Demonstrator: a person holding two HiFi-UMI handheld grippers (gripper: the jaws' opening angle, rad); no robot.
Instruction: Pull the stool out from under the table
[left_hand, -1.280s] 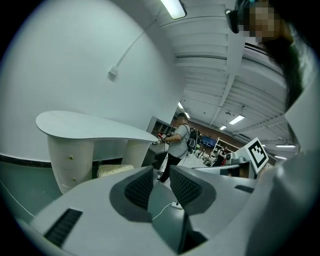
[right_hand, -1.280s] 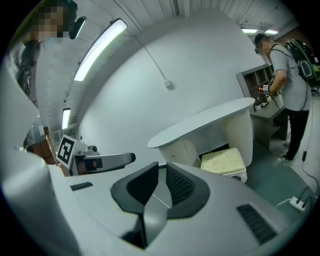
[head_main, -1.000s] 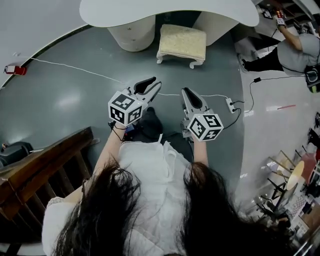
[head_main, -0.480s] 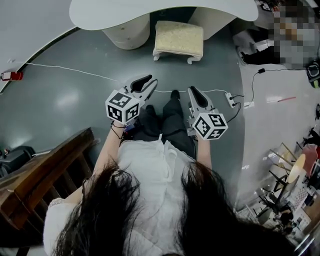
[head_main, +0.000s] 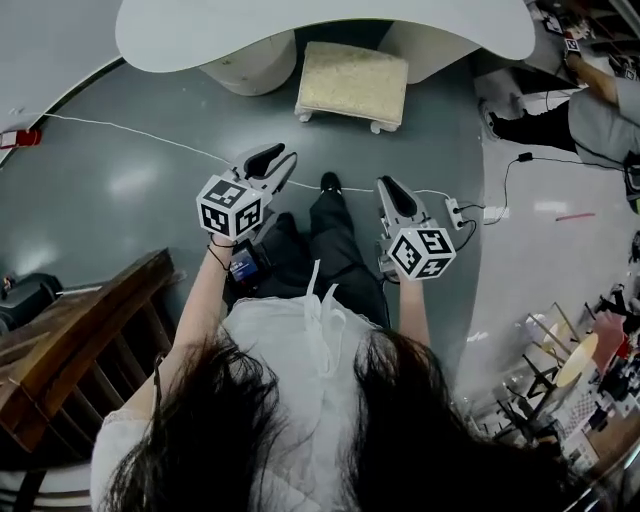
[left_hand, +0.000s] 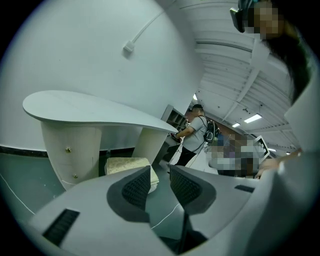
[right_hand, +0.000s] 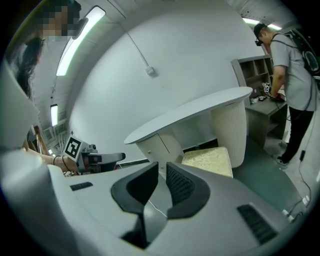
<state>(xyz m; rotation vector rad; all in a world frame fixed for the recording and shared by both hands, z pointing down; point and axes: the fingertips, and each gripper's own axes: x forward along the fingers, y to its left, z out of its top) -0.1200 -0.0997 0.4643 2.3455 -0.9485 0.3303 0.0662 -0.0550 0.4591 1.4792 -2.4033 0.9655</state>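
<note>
Standing between the two pedestals of the white worktop (head_main: 320, 25), the cushioned stool (head_main: 352, 83) was partly tucked beneath it on the grey floor (head_main: 130, 210). The left tongs (head_main: 272, 160) and right tongs (head_main: 390, 192) were held side by side, pointing toward the stool but well apart from it, each pair drawn together with nothing between. A white cable (head_main: 130, 135) crossed the floor between tongs and stool

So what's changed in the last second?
The person has stepped toward the stool, a leg now showing between the grippers. The left gripper and right gripper came along, both shut and empty. The stool stays untouched, partly under the table.
</note>
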